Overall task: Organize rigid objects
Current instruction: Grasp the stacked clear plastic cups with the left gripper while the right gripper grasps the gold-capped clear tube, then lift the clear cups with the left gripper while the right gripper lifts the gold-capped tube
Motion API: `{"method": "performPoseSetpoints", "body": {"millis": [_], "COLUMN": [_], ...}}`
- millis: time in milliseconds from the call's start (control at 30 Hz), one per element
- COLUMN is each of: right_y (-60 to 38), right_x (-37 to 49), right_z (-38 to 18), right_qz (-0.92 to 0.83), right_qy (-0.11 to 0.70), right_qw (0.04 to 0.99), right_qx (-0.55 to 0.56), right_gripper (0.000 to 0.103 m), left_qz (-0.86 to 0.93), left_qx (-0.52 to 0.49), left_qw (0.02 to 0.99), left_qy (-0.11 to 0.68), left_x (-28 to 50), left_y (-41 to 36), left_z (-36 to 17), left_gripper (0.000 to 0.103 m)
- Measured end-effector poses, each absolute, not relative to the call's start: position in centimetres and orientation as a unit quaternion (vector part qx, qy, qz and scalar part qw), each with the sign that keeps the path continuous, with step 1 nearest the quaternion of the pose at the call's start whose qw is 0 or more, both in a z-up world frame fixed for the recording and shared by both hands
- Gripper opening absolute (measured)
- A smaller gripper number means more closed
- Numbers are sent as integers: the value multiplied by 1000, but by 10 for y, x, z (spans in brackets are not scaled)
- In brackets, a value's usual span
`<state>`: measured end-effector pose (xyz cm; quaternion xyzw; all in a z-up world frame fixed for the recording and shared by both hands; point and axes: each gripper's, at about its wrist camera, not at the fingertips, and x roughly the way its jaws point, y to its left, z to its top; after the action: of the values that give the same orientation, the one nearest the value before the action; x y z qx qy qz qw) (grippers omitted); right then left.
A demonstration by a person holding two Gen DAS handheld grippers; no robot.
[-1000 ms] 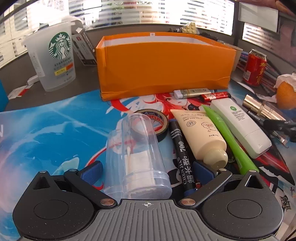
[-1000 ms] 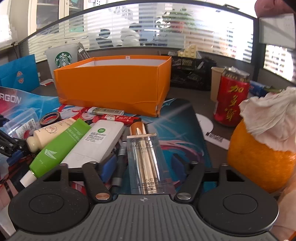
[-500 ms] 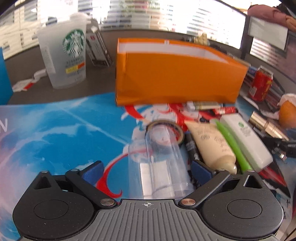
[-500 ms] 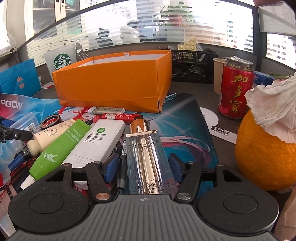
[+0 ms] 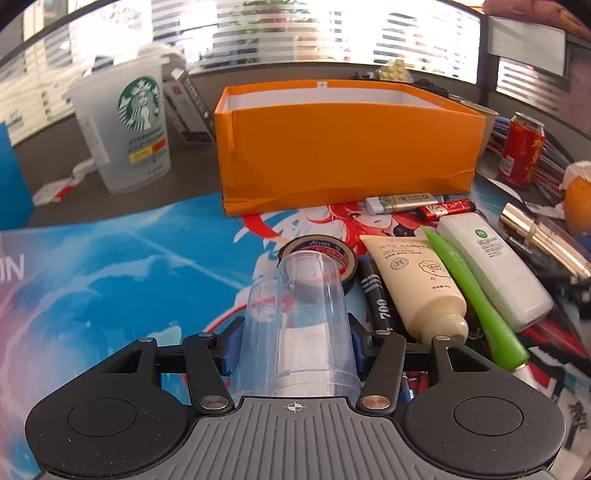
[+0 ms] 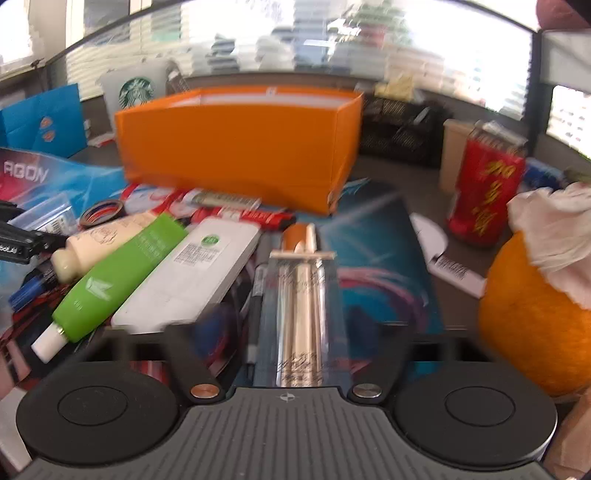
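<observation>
A Starbucks cup stands left of the orange box; tape roll, marker, cream tube and green tube crowd the mat ahead. The left gripper clamps the clear cylinder, its long axis pointing at the box; a second ago its blue pads stood wide. The right gripper, now motion-blurred, has closed in on the gold tube case, pointing boxward; firm grip uncertain.

Ahead of my grippers, a dark grey desk runs to a glass partition with white blinds; bright daylight pours through. A grey divider stands far right.
</observation>
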<state>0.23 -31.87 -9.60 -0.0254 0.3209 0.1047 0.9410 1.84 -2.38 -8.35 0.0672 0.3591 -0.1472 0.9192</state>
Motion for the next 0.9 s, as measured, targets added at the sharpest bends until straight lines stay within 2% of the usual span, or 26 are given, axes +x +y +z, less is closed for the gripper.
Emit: {"method": "performPoseSetpoints", "body": {"millis": [33, 100, 133, 167, 233, 433, 633, 800, 900], "right_y": [-319, -318, -316, -314, -309, -314, -338, -334, -341], "right_x": [4, 4, 2, 0, -3, -4, 1, -4, -5], "right_z": [-96, -96, -96, -95, -95, -95, -90, -91, -93], "right_qz": [104, 102, 103, 103, 95, 87, 98, 75, 80], "right_qy": [325, 324, 319, 310, 308, 301, 314, 311, 306], "right_qw": [940, 940, 942, 945, 946, 950, 939, 946, 944], "right_qx": [-26, -24, -23, -24, -29, -4, 96, 59, 89], "right_gripper": [92, 88, 69, 55, 51, 46, 46, 46, 50], "left_qz": [-144, -136, -134, -133, -134, -135, -138, -133, -135], "left_qx": [68, 72, 74, 75, 72, 55, 34, 34, 29], "left_qw": [920, 923, 924, 924, 924, 921, 927, 924, 921], "left_qy": [359, 354, 351, 349, 351, 360, 348, 357, 364], "left_x": [17, 13, 11, 11, 12, 13, 17, 20, 19], "left_y": [-24, -27, -28, -29, -27, -22, -10, -9, -6], "left_z": [-84, -84, -84, -84, -84, -82, -65, -70, -74], "left_gripper": [53, 53, 53, 53, 53, 52, 52, 53, 53]}}
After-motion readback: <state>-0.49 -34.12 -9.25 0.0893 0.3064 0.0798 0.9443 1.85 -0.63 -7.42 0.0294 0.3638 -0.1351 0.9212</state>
